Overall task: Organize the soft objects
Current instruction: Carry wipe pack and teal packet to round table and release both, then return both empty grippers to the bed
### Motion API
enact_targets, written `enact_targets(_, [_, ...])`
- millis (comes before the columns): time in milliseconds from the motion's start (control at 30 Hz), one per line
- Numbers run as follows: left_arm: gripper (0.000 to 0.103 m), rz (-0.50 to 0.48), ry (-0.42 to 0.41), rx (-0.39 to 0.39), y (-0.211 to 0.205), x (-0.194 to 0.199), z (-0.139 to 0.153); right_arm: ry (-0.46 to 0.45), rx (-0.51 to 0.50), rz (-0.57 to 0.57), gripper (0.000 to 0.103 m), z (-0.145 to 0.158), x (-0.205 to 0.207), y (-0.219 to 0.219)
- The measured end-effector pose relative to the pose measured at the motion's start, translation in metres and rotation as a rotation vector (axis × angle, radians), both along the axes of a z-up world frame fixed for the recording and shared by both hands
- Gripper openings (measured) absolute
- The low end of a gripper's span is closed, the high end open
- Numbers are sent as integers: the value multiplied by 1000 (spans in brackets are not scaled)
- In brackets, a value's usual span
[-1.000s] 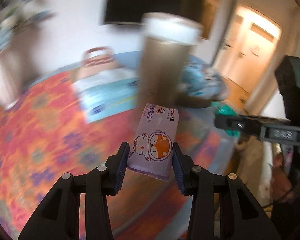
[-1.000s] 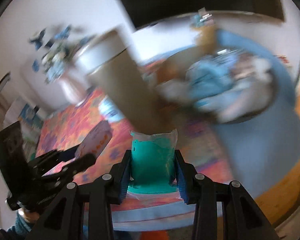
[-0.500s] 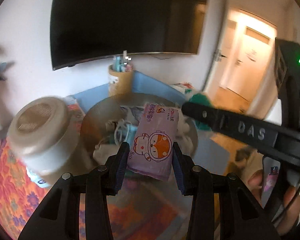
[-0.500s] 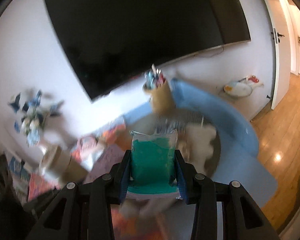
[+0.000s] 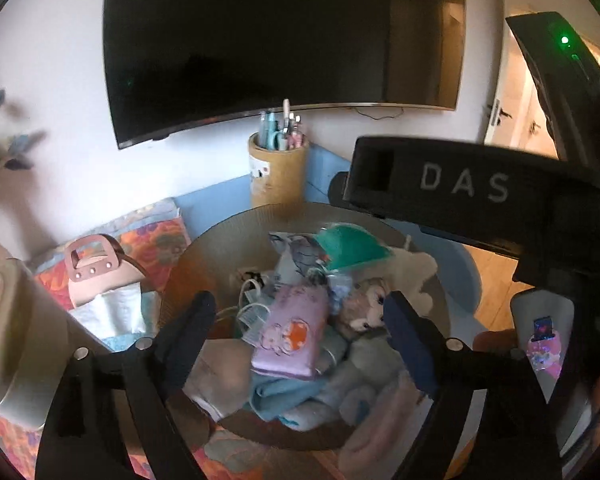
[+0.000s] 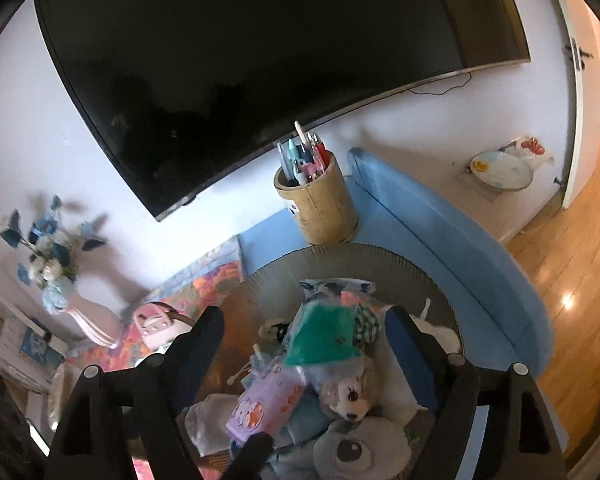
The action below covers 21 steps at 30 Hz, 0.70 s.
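A: Left wrist view: we log the left gripper (image 5: 300, 320) jaws just opened wide, empty; lilac cartoon-print tissue pack (image 5: 290, 334) lies mid-pile in the round ribbed grey basket (image 5: 204, 256).

B: Right gripper (image 6: 304, 344) likewise just opened, empty; teal cloth in clear bag (image 6: 324, 338) sits toward the basket's far rim.

- purple tissue pack (image 5: 290, 330): glossy plastic wrap
- plush toy (image 6: 350, 394): fuzzy cloth
- pen holder (image 6: 318, 206): matt, bamboo-like
- floor (image 6: 572, 264): shiny wood

This is a living room in a home. A large dark television (image 6: 260, 60) hangs on the white wall at 12 o'clock, a wooden floor (image 6: 572, 264) and a white door (image 6: 580, 92) are at 3 o'clock, and a vase of blue flowers (image 6: 48, 264) stands at 9 o'clock.
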<state>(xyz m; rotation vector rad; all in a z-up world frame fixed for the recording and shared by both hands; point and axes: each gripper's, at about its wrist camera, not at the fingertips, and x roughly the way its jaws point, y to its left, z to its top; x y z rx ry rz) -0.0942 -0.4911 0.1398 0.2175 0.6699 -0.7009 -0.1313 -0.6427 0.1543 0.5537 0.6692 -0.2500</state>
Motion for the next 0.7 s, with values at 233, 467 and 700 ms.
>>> enact_targets(233, [85,-23,-105,5,8,-48,5,-129,80,-18,81,10,-66,-4])
enact_targets(467, [85,-59,-87,-55,61,-89,14,-209,85,-24,85,23,-129,19])
enact_targets(700, [86,-52,-143,-51,162,-110,19,-131,-2,96,87,9,-146,80])
